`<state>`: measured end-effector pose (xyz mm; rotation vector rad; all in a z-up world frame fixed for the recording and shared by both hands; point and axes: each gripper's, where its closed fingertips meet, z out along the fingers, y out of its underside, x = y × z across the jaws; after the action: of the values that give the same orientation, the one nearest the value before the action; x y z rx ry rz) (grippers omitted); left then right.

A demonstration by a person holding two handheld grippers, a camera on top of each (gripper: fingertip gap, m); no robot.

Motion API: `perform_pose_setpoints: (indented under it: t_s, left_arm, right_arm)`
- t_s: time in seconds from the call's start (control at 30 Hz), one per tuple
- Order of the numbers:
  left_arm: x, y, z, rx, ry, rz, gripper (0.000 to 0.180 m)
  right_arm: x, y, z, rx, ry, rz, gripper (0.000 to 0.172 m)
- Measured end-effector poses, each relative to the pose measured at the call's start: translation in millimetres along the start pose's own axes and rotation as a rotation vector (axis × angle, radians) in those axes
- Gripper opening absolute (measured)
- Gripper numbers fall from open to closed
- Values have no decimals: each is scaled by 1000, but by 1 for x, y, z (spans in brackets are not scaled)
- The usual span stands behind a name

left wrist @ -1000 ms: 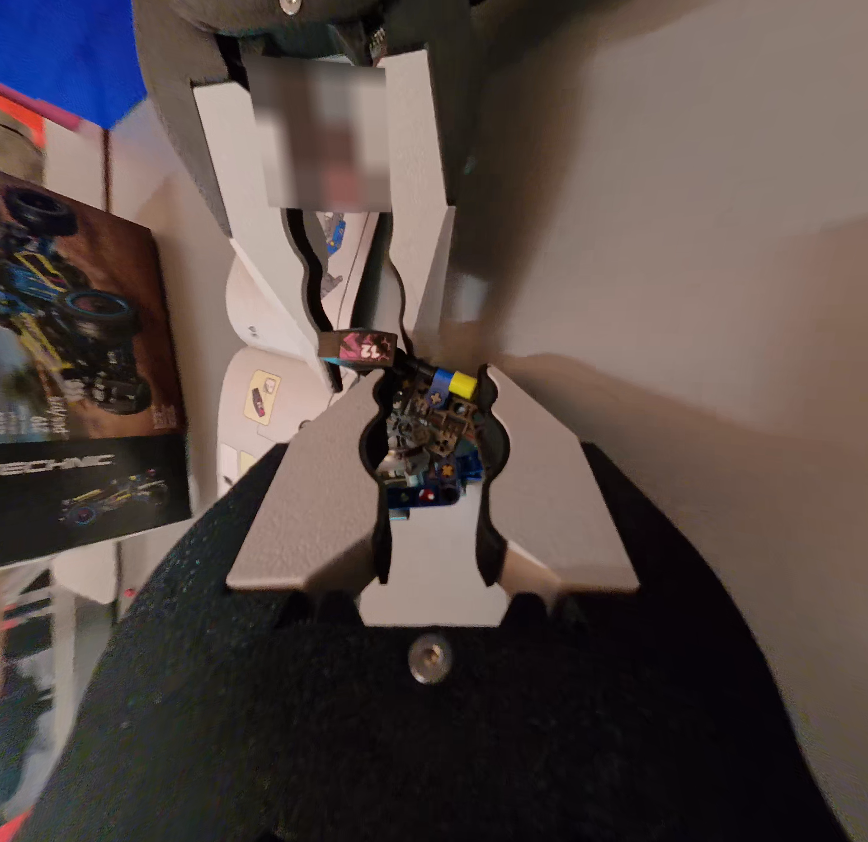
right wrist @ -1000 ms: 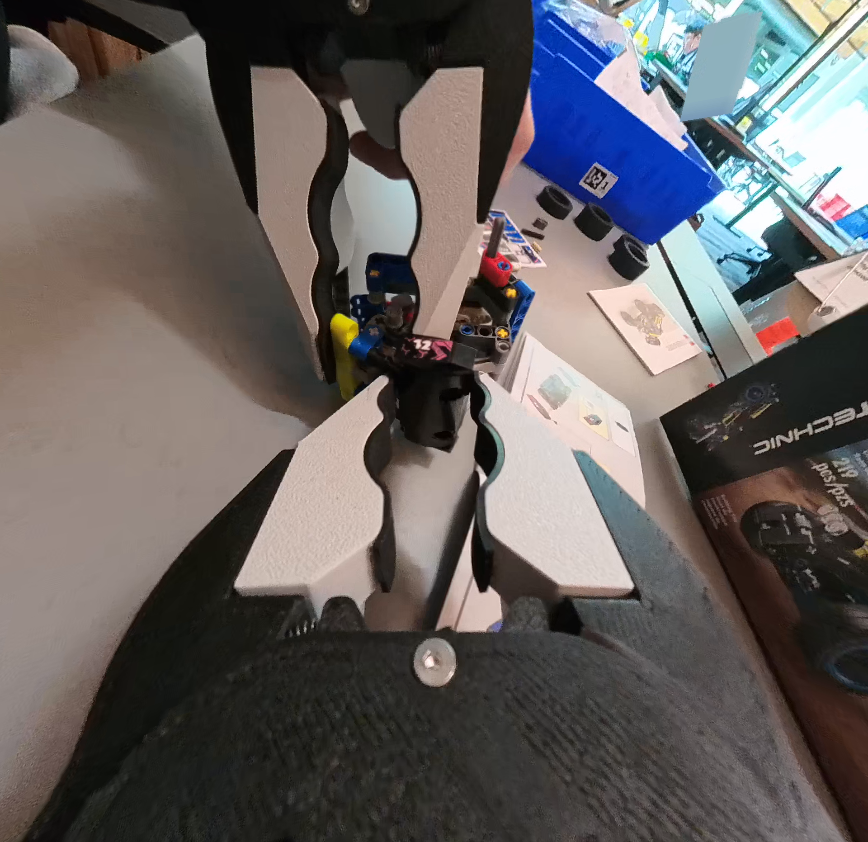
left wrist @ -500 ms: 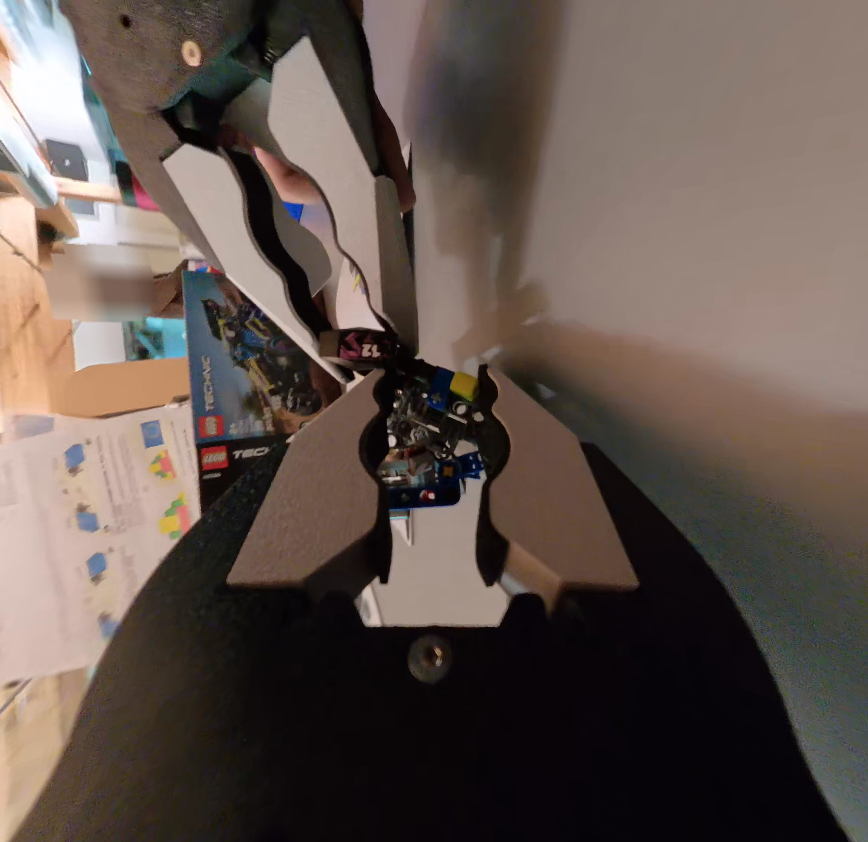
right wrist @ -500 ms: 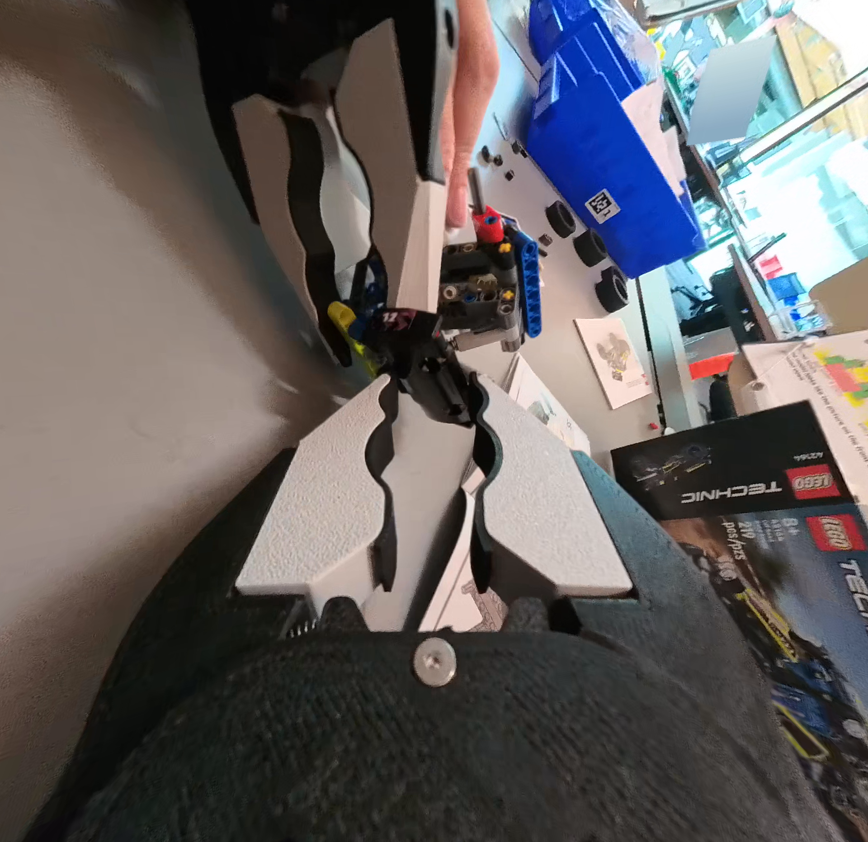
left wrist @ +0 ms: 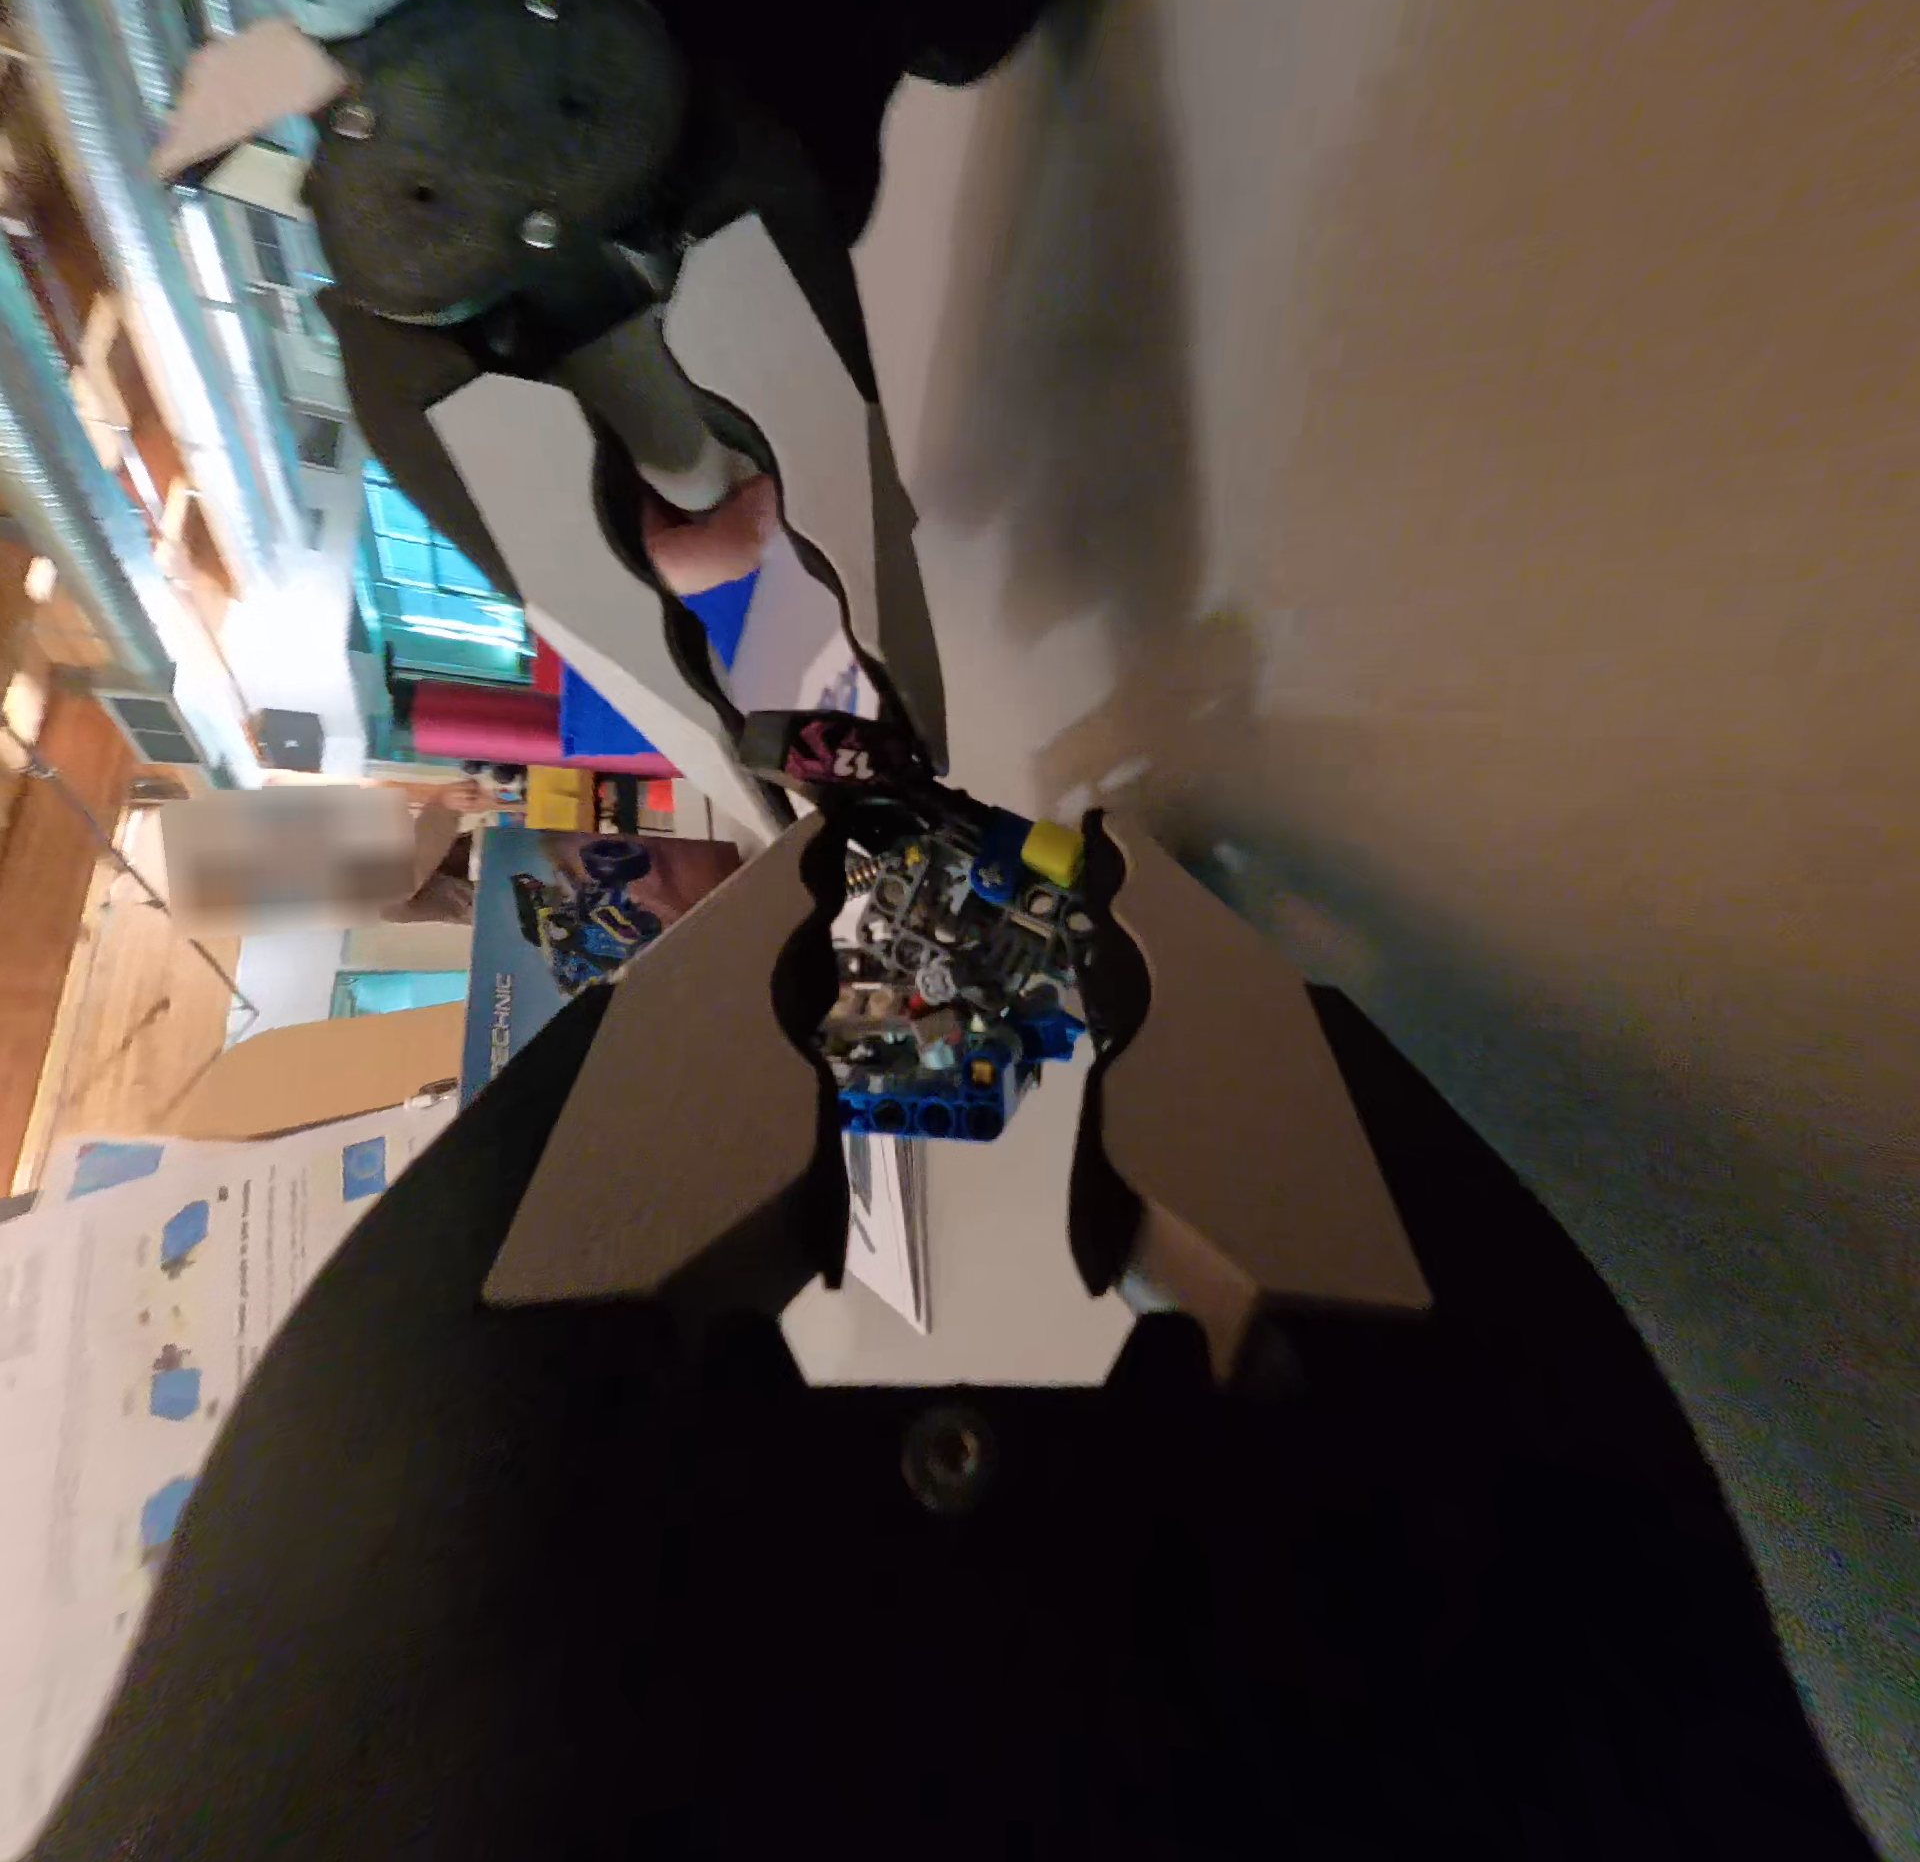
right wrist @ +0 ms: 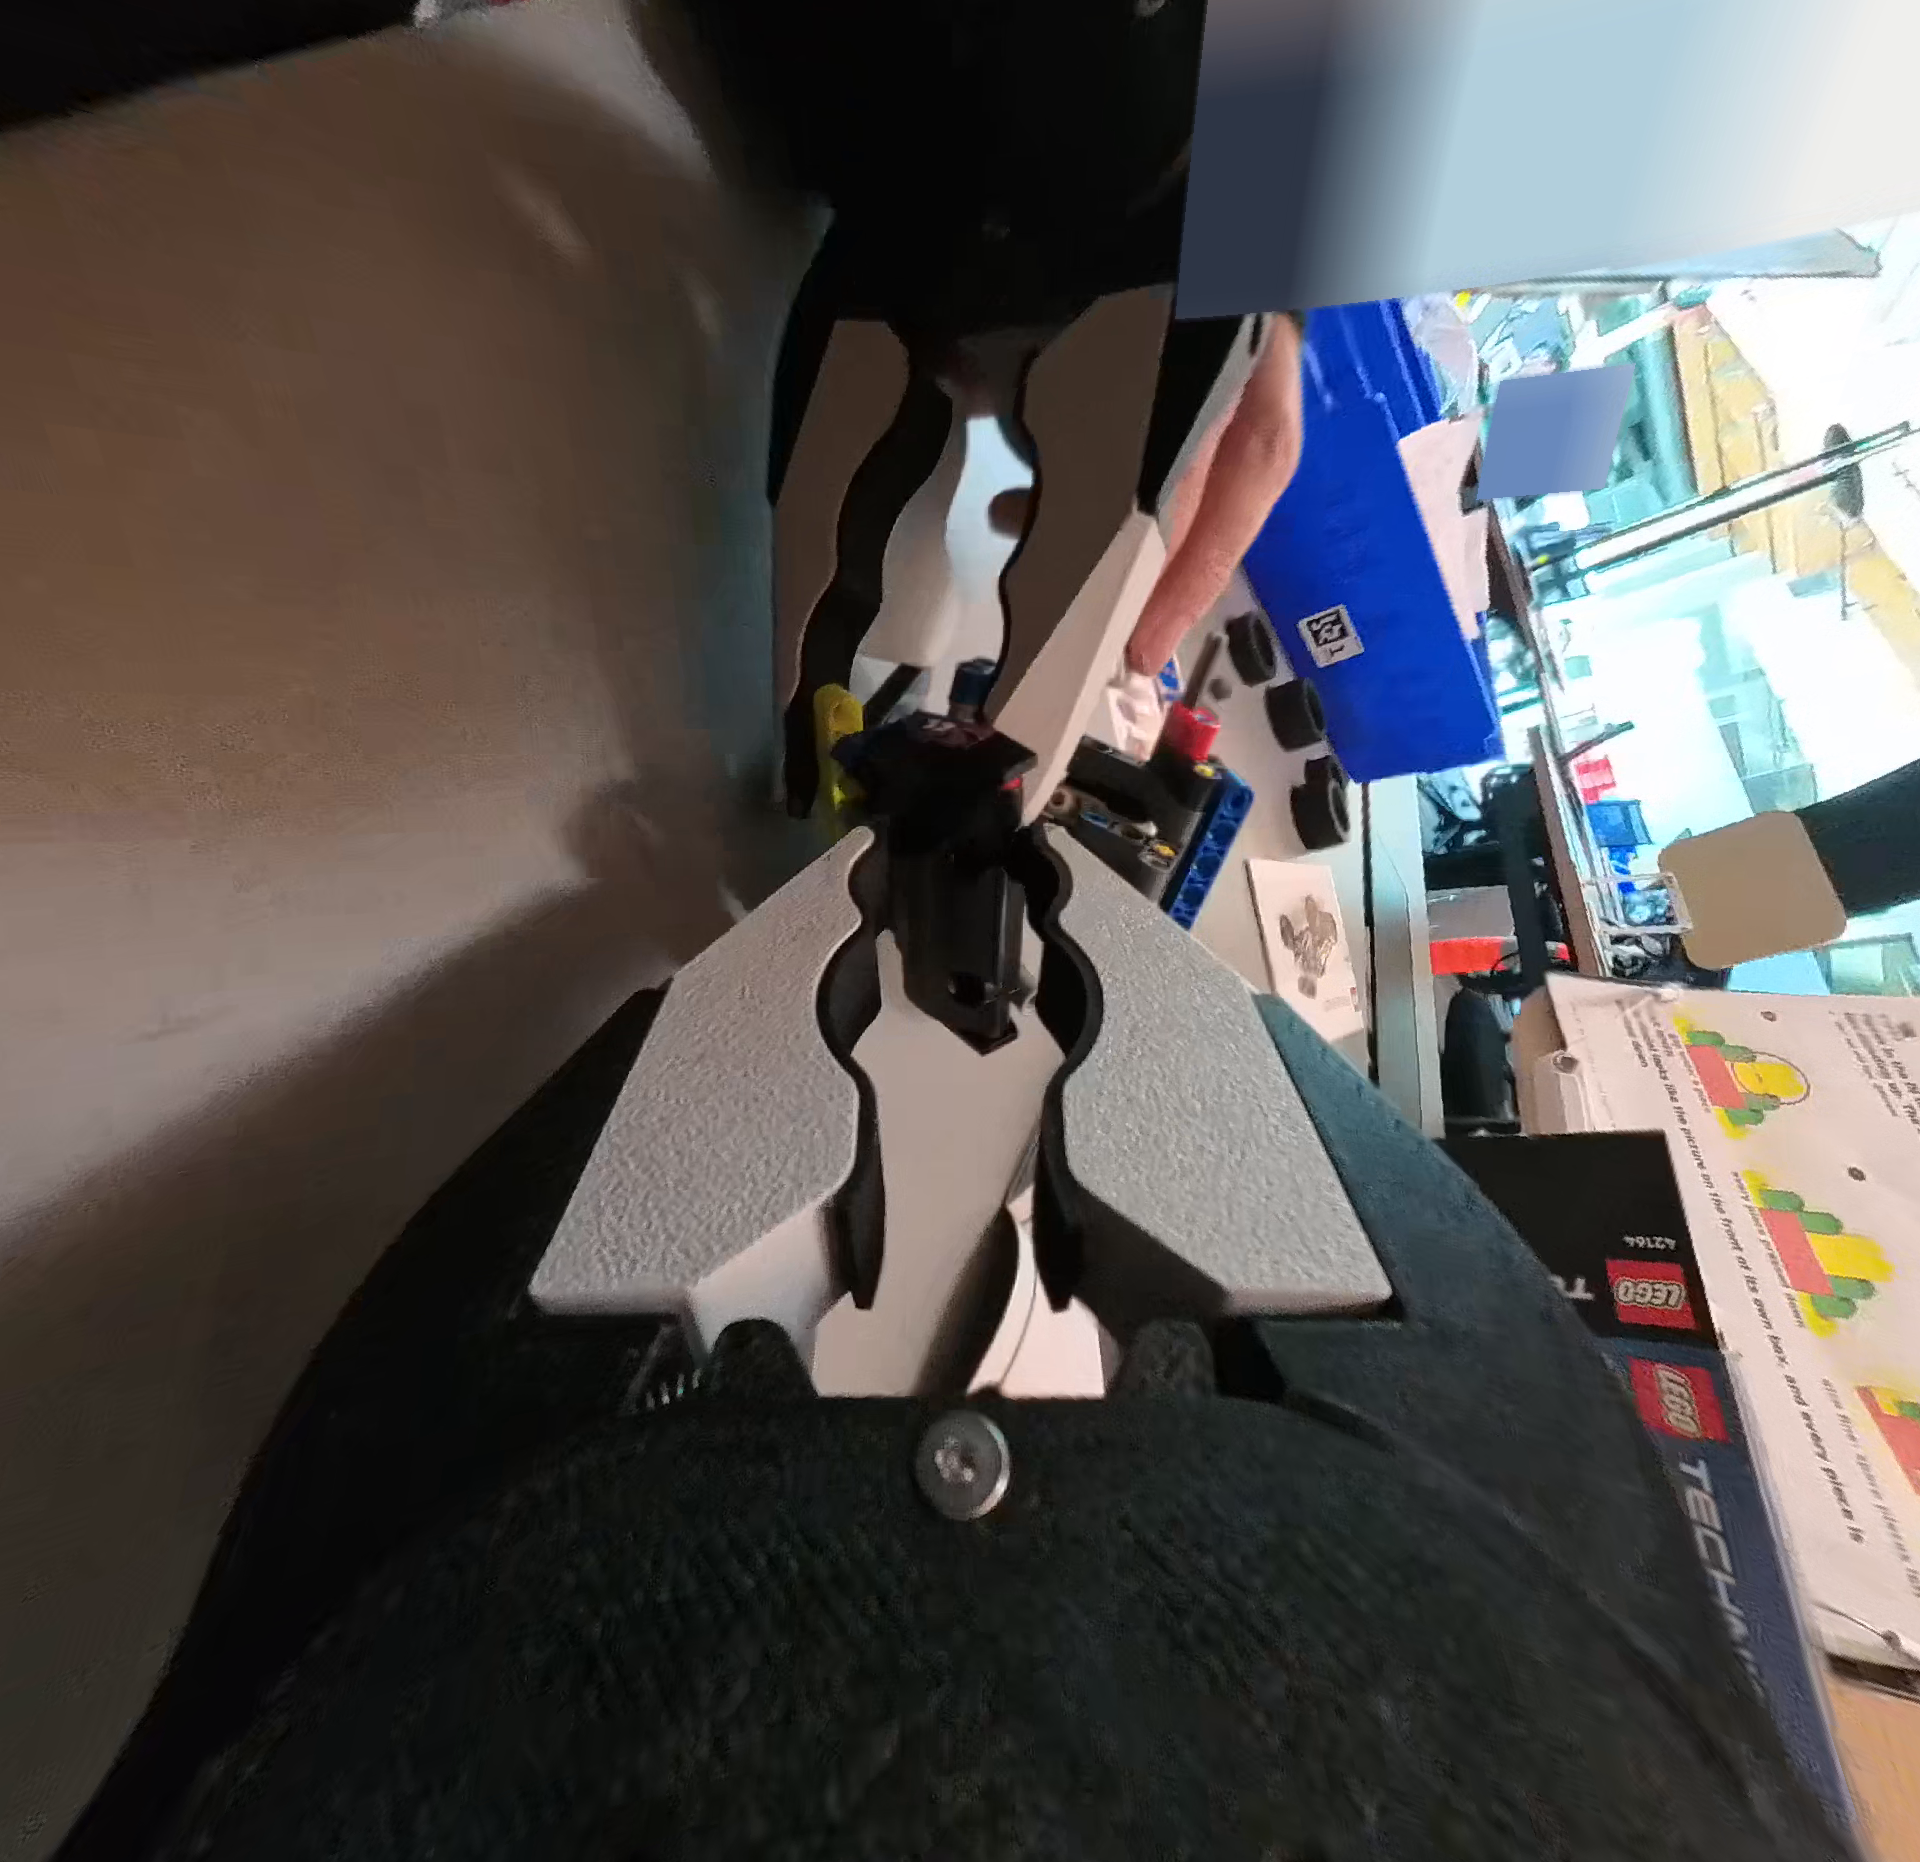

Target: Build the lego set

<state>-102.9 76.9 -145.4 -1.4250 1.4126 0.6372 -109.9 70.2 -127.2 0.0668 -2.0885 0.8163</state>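
My left gripper (left wrist: 956, 836) is shut on a small brick-built chassis (left wrist: 956, 960) of grey, blue and yellow parts, with both pads against its sides. My right gripper (right wrist: 951, 846) is shut on a black piece (right wrist: 956, 929) with a pink sticker that sits at the chassis' front end. The black piece also shows in the left wrist view (left wrist: 821, 758), between the right gripper's fingers (left wrist: 894, 607). In the right wrist view the left gripper's fingers (right wrist: 1081, 649) reach down onto the chassis (right wrist: 1153, 815). The two grippers face each other and hold the model above the white table (right wrist: 312, 565).
A blue bin (right wrist: 1371, 565) stands behind several loose black tyres (right wrist: 1299, 716). The kit's box (right wrist: 1662, 1397) and a printed sheet (right wrist: 1787, 1189) lie at the right. A small booklet (right wrist: 1304, 939) lies on the table. A cardboard box (left wrist: 312, 1074) is at the left.
Both grippers have rolled together with the model, so the room has turned in both views. The left fingers stand slightly wider around the chassis. The right fingers have closed a little tighter on the black piece.
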Motion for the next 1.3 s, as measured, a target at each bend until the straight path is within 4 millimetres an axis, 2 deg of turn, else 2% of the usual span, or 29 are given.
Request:
perform_pose_setpoints:
  t_s: [0.17,0.33,0.4,0.47,0.5,0.57,0.63,0.73,0.83,0.9,1.0,1.03,1.1,1.17,1.27,1.3]
  left_arm:
    - [-3,-5,-14,40,-77,-47,46]
    - [1,0,-19,2,24,-77,49]
    - [0,-5,-23,46,109,-225,48]
    - [-19,-18,-31,208,116,-443,53]
    - [-29,-20,-36,276,110,-537,48]
    - [-46,-8,-44,299,58,-648,46]
    - [-54,2,-57,291,13,-665,45]
    - [-48,25,-67,157,-17,-739,41]
    - [-21,33,-62,28,46,-895,44]
    - [-12,45,-56,-84,26,-884,50]
    - [-13,68,-46,-206,-56,-797,50]
    - [-13,73,-42,-223,-64,-793,55]
    - [-19,85,-38,-252,-110,-793,53]
    - [-25,98,-35,-285,-154,-794,44]
    - [-30,108,-29,-294,-142,-822,39]
    - [-31,110,-27,-280,-118,-831,27]
  right_arm:
    - [4,-12,4,67,28,49,24]
    - [4,-9,11,63,28,104,24]
    - [3,-3,14,51,23,160,24]
    - [7,-7,17,105,26,252,24]
    - [9,-7,19,124,25,299,24]
    - [14,-2,21,123,30,361,24]
    - [19,5,21,112,46,411,24]
    - [28,12,21,109,73,503,23]
    - [41,16,25,104,99,655,23]
    - [51,19,31,91,113,803,23]
    - [62,23,38,105,124,1044,17]
    - [67,23,39,123,138,1103,15]
    - [73,28,42,130,160,1200,14]
    - [78,32,43,144,186,1254,13]
    - [82,40,45,139,210,1323,13]
    - [81,42,45,134,203,1341,15]
